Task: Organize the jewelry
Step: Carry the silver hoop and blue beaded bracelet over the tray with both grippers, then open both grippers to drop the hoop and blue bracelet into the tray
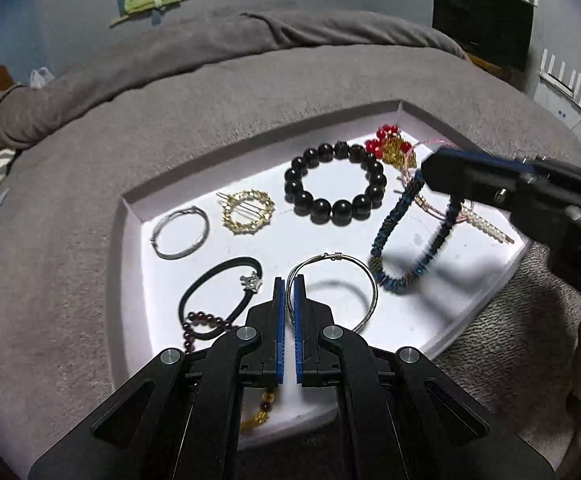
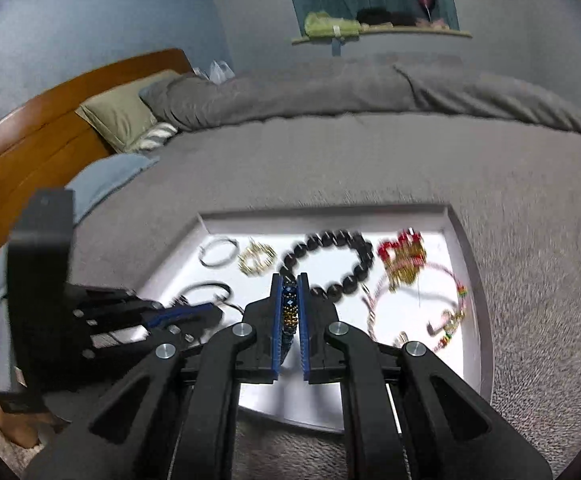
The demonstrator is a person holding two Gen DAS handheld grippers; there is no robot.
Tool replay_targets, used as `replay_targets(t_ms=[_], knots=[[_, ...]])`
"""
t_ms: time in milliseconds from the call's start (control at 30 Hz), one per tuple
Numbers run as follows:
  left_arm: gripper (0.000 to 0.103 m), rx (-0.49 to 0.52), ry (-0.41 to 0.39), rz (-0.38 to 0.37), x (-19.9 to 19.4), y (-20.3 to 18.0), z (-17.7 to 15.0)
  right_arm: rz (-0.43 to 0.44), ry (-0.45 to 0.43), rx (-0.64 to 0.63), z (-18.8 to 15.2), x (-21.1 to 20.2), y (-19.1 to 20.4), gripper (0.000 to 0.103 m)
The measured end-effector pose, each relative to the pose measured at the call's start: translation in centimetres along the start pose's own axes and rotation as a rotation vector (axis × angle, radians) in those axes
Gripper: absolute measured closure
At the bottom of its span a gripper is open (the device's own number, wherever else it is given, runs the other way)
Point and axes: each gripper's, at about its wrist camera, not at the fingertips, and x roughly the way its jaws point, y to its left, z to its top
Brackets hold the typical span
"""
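The left gripper pinches the wire ring on the tray. The right gripper holds the blue bracelet up.

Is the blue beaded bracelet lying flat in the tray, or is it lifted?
Lifted. The blue beaded bracelet hangs from the right gripper, pinched between its fingers, its shadow on the white tray.
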Motion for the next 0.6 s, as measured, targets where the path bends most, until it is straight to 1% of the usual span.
replay_targets(t_ms=[100,233,367,400,433,467,500,533,567,600], knots=[[0.098,-0.008,0.004,-0.005,0.4,0.2,0.0,-0.005,0.043,0.039,-0.4,1.1,-1.1,0.096],[0.098,-0.012,0.015,-0.009,1.0,0.5,0.2,0.01,0.073,0.088,-0.8,1.6,-2.1,0.096],[0.098,-0.016,0.007,-0.018,0.8,0.6,0.2,0.007,0.074,0.103,-0.9,1.6,-2.2,0.094],[0.097,-0.014,0.002,-0.018,0.6,0.6,0.2,0.007,0.069,0.104,-0.9,1.4,-2.1,0.093],[0.095,-0.01,-0.006,-0.013,0.4,0.5,0.2,0.006,0.064,0.105,-0.9,1.3,-2.2,0.088],[0.09,-0.01,-0.019,-0.012,0.1,0.4,0.1,0.006,0.057,0.109,-0.9,1.0,-2.2,0.075],[0.08,-0.012,-0.031,-0.012,-0.3,0.4,0.1,0.007,0.051,0.112,-1.0,0.7,-2.2,0.07],[0.076,-0.017,-0.052,-0.012,-0.9,0.4,0.0,0.007,0.04,0.115,-1.0,0.3,-2.3,0.067],[0.072,-0.019,-0.065,-0.011,-1.4,0.3,-0.2,0.002,0.032,0.114,-1.0,-0.1,-2.2,0.067],[0.071,-0.023,-0.08,-0.007,-2.0,0.3,-0.3,-0.004,0.022,0.112,-1.0,-0.6,-2.2,0.067]])
